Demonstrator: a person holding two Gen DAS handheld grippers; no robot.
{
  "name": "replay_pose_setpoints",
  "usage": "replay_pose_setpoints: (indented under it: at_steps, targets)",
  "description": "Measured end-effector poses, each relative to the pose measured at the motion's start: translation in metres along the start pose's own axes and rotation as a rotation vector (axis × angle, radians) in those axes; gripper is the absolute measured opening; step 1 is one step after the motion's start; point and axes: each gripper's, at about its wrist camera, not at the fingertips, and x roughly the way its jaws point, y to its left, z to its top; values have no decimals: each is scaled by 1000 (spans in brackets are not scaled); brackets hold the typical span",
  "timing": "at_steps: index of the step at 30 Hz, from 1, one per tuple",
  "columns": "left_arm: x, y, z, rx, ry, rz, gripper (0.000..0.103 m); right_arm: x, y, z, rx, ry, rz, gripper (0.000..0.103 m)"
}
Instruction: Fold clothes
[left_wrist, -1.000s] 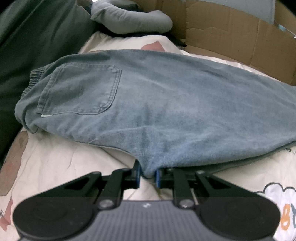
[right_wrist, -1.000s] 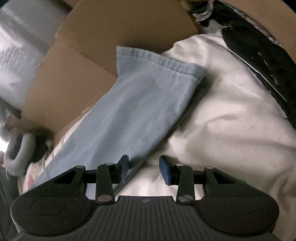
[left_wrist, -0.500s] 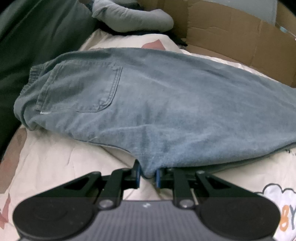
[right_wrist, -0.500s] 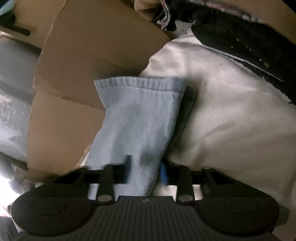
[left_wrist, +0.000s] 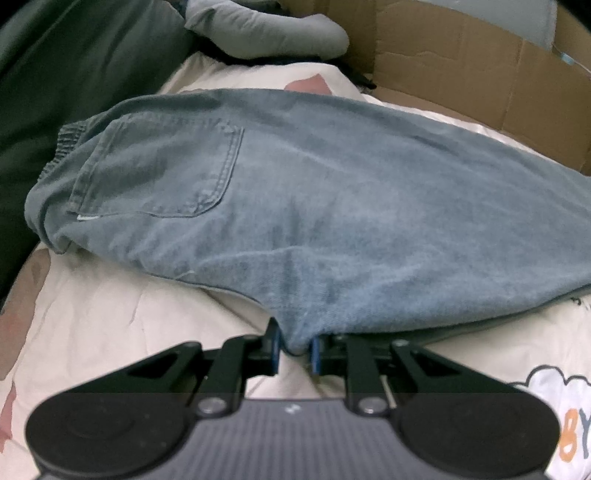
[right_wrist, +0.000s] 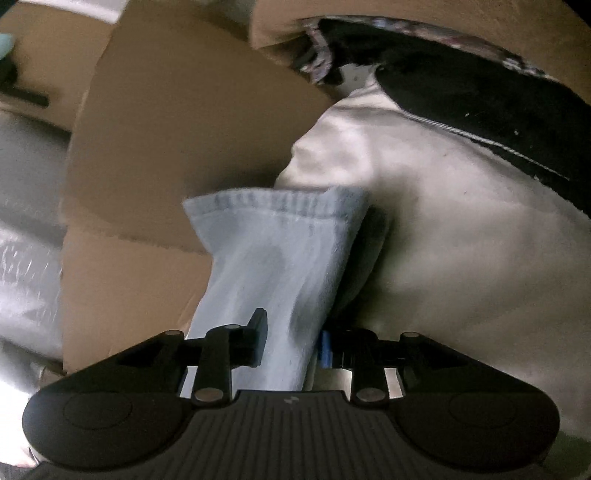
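Observation:
Blue jeans (left_wrist: 332, 206) lie folded lengthwise across the white bedding (left_wrist: 110, 321), back pocket up and waistband at the left. My left gripper (left_wrist: 295, 347) is shut on a pinch of the jeans' near edge. In the right wrist view one lighter jeans leg (right_wrist: 280, 251) runs up from my right gripper (right_wrist: 291, 343), with its hem at the top. The leg fabric fills the gap between the pads. Those jaws are opening slightly but still press the cloth.
A cardboard wall (left_wrist: 461, 62) borders the bed at the back and right, and it also shows as cardboard (right_wrist: 184, 129) behind the leg. A grey garment (left_wrist: 266, 33) lies at the back, with dark green fabric (left_wrist: 55, 74) at the left. A black garment (right_wrist: 480, 96) lies on the white bedding (right_wrist: 461, 240).
My right gripper rolled, moved onto the jeans leg and closed around it; a second ago it stood open beside the leg. The left gripper kept its hold and stayed still.

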Motion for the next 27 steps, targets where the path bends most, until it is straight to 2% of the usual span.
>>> replay_pose_setpoints:
  at_steps: [5,7,8,15,20,27]
  targets:
    - [-1,1,-4,-39,2,-1,17,3,-6,12,54,-81,-4,27]
    - [0,2,-4,-53,6,-2,16,3,-5,15,47,-88,-13,8]
    - [0,2,-5,-51,7,-1,16,2,-4,16,36,-84,-17,6]
    - [-4,11,-1,-53,15,-28,16,-13,7,30,-59,-38,-5,5]
    - [-9,16,8,-71,37,-54,15,-30,18,41,-68,-19,-12,5]
    - [-36,24,13,-60,27,-56,14,-59,32,53,-116,8,-31,4]
